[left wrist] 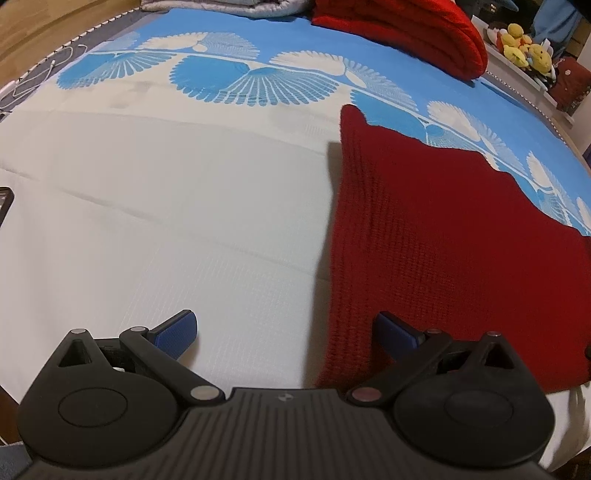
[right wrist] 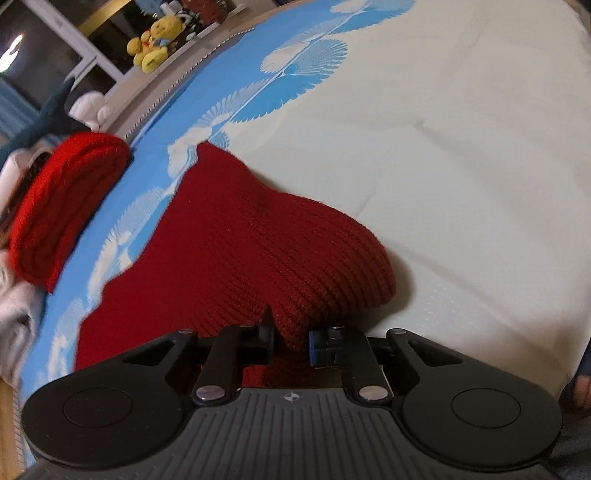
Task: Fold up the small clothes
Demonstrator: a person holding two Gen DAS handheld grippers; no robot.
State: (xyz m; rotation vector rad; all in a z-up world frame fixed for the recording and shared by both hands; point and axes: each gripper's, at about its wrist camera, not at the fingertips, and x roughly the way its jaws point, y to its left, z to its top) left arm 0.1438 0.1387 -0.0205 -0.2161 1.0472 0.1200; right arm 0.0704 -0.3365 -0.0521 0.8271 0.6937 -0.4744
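A dark red knitted garment [left wrist: 443,236] lies flat on the bed, filling the right half of the left wrist view. My left gripper [left wrist: 286,334] hangs open over its left edge: the right blue pad [left wrist: 397,334] is above the knit, the left blue pad [left wrist: 177,332] above bare white sheet, neither touching anything I can see. In the right wrist view my right gripper [right wrist: 291,341] is shut on the near edge of the same dark red garment [right wrist: 258,251], which bunches into a raised hump just ahead of the jaws.
A folded bright red knit [left wrist: 406,33] [right wrist: 62,206] sits at the far side of the bed [left wrist: 147,221], on the blue fan-patterned part. Yellow plush toys [left wrist: 524,48] [right wrist: 155,40] stand on a ledge beyond. A white cable [left wrist: 44,74] lies at the bed's left edge.
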